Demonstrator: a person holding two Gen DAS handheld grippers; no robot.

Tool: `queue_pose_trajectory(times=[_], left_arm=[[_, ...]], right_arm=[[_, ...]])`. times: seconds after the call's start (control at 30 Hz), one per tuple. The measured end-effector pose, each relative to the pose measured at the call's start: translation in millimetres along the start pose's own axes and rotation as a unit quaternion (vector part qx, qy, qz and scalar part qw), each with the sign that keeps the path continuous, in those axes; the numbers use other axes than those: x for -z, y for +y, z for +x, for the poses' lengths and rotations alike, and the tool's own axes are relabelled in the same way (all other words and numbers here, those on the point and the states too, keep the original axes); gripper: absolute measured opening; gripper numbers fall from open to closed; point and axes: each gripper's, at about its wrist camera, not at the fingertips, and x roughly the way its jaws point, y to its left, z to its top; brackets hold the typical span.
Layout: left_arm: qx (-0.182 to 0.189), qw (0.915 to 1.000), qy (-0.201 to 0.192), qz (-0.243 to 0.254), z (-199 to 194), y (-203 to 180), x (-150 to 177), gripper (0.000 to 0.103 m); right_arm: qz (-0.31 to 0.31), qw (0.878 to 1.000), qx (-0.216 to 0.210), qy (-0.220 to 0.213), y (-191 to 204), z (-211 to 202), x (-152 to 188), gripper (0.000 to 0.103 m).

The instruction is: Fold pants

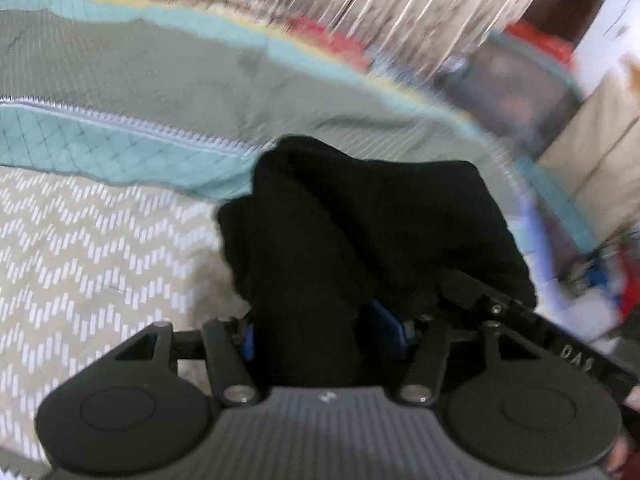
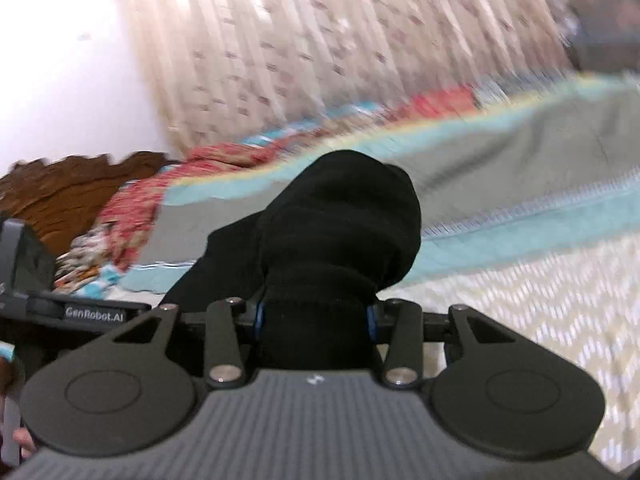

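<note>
Left gripper (image 1: 324,336) clamped on a thick wad of the black pants (image 1: 360,232), right gripper (image 2: 316,320) clenched on another bunch of the same pants (blue pads barely peeking out either side). Fabric heaped over both sets of fingers, lifted over the bed. Underneath: chevron-print quilt (image 1: 92,248) with a teal band. Floral curtain (image 2: 320,40) behind, all pretty blurry.

Black pants (image 1: 360,232) hide both grippers' jaws; the curtain (image 2: 320,40) is motion-blurred.

Two wrist views, close behind each gripper's jaws, angled down over one shared bedspread (image 1: 100,240).
</note>
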Motion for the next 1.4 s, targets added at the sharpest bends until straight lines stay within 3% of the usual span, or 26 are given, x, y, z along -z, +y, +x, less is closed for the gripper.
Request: queue_pose_trajectory(times=[0.07,0.1,0.13,0.17,0.27,0.37,0.53,0.67,0.9,1.13,1.4], left_arm=[[-0.062,0.9973,0.036,0.012,35.9,4.8,10.9,0.058],[-0.078,0.996,0.042,0.012,48.9,7.7,15.9,0.081],[-0.09,0.9954,0.033,0.0,52.8,11.0,20.5,0.096],[-0.097,0.9949,0.026,-0.008,51.9,12.2,22.0,0.098],[-0.099,0.9948,0.023,-0.008,41.6,9.4,22.8,0.095],[-0.117,0.9931,0.008,-0.002,22.1,3.1,22.1,0.092],[-0.162,0.9866,-0.016,0.011,-18.8,-12.1,32.4,0.094],[-0.195,0.9798,-0.028,0.036,-44.6,-27.7,52.4,0.098],[-0.22,0.9747,-0.01,0.038,-82.6,-38.0,97.1,0.103],[-0.242,0.9692,-0.018,0.039,-119.0,-49.1,124.0,0.103],[-0.233,0.97,-0.039,0.059,-157.2,-71.3,135.7,0.103]], right_arm=[[0.022,0.996,0.061,0.053,-17.6,29.1,15.8,0.051],[0.021,0.99,0.106,0.088,-24.0,43.7,25.4,0.066],[0.029,0.986,0.137,0.09,-30.0,47.7,32.5,0.083],[0.046,0.986,0.14,0.079,-33.6,44.0,34.4,0.088],[0.045,0.987,0.131,0.076,-28.6,28.2,28.1,0.088],[0.019,0.988,0.15,0.033,-17.2,0.5,26.7,0.088],[0.049,0.988,0.144,0.012,-14.8,-41.3,42.4,0.088],[0.068,0.989,0.131,0.016,-7.2,-59.3,56.6,0.088],[0.044,0.992,0.112,0.043,20.7,-91.1,85.6,0.089],[0.044,0.992,0.096,0.071,42.0,-115.6,105.1,0.091],[0.051,0.994,0.076,0.063,63.0,-145.6,113.6,0.092]])
